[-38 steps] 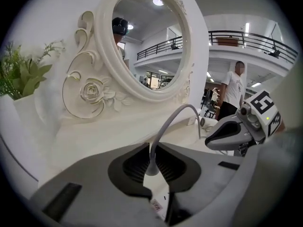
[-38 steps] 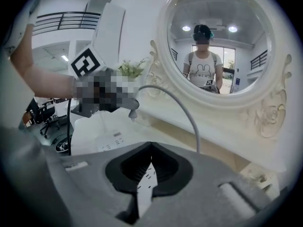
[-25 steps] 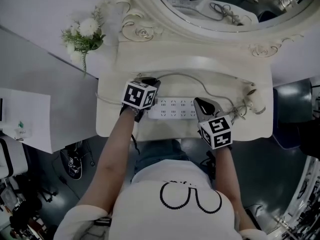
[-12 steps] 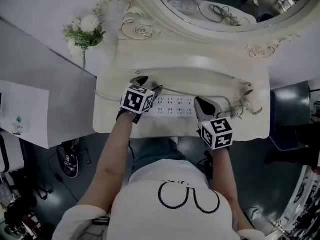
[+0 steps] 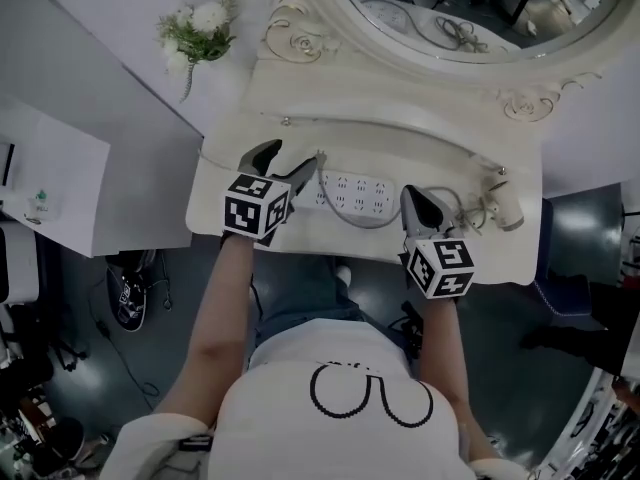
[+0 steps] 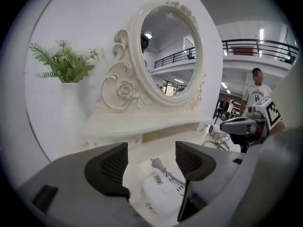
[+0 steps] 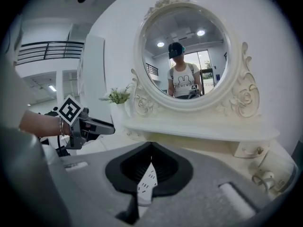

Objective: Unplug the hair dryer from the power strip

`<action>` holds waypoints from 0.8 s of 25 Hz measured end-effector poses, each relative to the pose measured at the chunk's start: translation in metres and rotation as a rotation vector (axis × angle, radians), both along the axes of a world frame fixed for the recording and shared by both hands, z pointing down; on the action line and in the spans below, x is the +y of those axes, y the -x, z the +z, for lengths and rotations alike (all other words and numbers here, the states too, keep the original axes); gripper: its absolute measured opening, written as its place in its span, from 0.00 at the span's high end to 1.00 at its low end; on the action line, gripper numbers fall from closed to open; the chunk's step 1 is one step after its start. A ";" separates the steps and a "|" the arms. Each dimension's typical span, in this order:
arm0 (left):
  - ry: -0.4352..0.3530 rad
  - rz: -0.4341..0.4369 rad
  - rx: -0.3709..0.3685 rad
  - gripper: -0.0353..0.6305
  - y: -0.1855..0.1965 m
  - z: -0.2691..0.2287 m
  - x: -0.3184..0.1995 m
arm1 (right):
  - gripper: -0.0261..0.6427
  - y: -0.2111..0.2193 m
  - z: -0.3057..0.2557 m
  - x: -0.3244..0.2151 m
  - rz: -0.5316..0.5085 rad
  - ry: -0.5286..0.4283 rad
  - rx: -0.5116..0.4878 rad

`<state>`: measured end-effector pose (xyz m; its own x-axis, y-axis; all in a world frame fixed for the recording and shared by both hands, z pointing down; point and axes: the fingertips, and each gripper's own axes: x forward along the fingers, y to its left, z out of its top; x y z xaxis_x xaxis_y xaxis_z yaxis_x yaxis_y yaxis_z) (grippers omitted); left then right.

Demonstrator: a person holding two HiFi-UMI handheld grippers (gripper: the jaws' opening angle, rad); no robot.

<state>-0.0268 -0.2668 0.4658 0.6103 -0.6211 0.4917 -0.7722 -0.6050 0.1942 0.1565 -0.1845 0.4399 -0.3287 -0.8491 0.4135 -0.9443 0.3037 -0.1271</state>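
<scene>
The white power strip (image 5: pixel 355 194) lies on the cream dressing table (image 5: pixel 400 148). The hair dryer's plug (image 5: pixel 320 158) is out of it and lies on the table by the strip's left end. Its cord runs across the strip to the white hair dryer (image 5: pixel 508 208) at the right. My left gripper (image 5: pixel 290 163) hovers just left of the plug, its jaws opening with nothing between the pads. In the left gripper view the plug (image 6: pixel 157 163) and strip (image 6: pixel 163 193) show beyond the gap. My right gripper (image 5: pixel 413 200) is shut and empty by the strip's right end.
An oval mirror (image 5: pixel 470 8) in a carved frame rises behind the table, above a raised shelf. A vase of flowers (image 5: pixel 200 28) stands at the back left. The coiled cord (image 5: pixel 468 213) lies beside the hair dryer. A person stands far off in the left gripper view.
My left gripper was shut at the strip's left end; it has opened and lifted back, and the plug now lies free on the table. My right gripper drew back slightly.
</scene>
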 end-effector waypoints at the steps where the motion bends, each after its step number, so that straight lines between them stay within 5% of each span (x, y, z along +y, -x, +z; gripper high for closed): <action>1: -0.023 -0.019 0.013 0.48 0.003 -0.007 0.005 | 0.96 0.000 -0.004 0.004 0.001 -0.014 -0.006; 11: -0.251 -0.070 0.126 0.48 0.017 -0.073 0.051 | 0.96 0.001 -0.037 0.026 0.021 -0.145 -0.024; 20: -0.348 -0.038 0.166 0.49 0.028 -0.113 0.057 | 0.96 0.016 -0.073 0.036 0.076 -0.234 0.042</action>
<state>-0.0547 -0.2095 0.3524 0.6370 -0.7573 0.1438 -0.7708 -0.6282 0.1063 0.1404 -0.1483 0.3672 -0.2472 -0.9449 0.2147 -0.9684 0.2485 -0.0214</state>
